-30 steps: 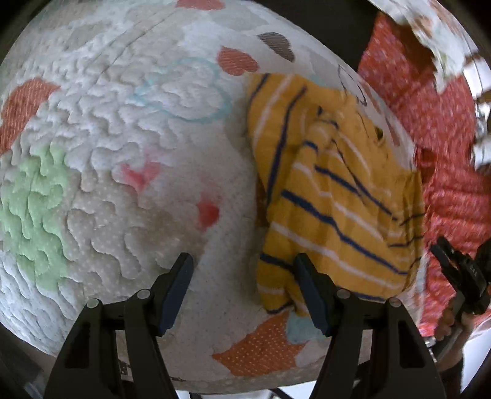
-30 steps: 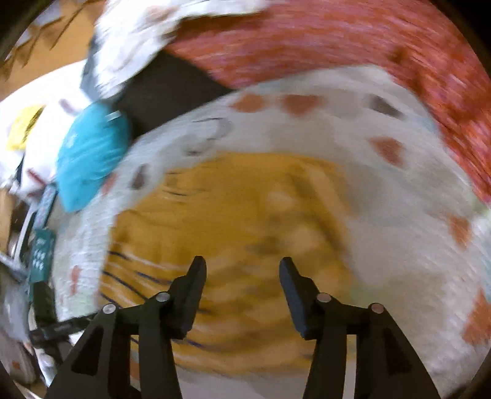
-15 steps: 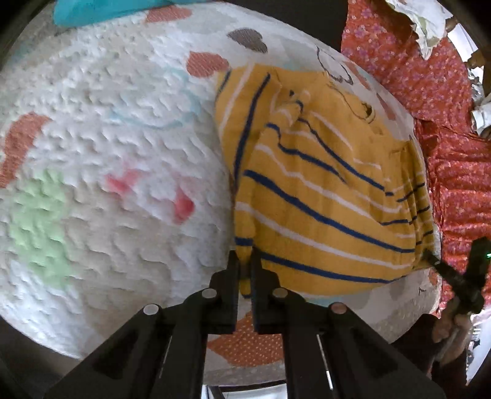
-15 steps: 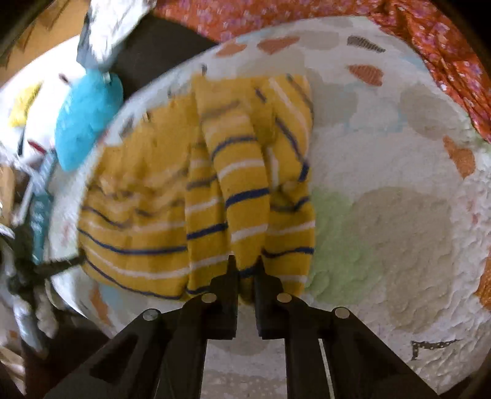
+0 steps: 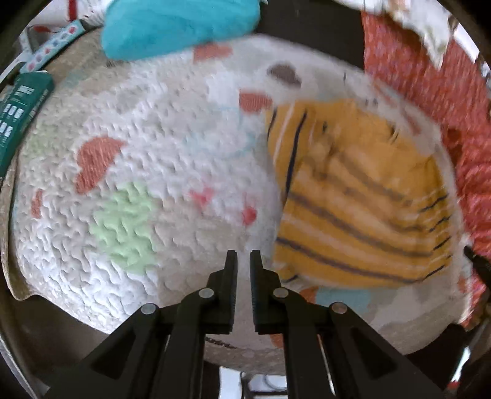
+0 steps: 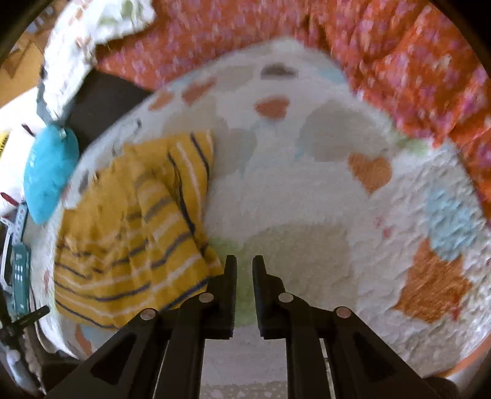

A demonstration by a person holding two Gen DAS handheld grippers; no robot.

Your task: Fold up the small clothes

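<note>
Both tongs, left [image 5: 243, 261] and right [image 6: 244, 265], released the yellow garment [image 5: 362, 196], nearly closed, beside teal cloth [image 5: 181, 24].

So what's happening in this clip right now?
A person with two handheld grippers is folding a small yellow striped garment on a patterned quilted mat. The garment lies bunched and partly folded. The left gripper and right gripper each hang beside it with jaws nearly closed and nothing between them.
</note>
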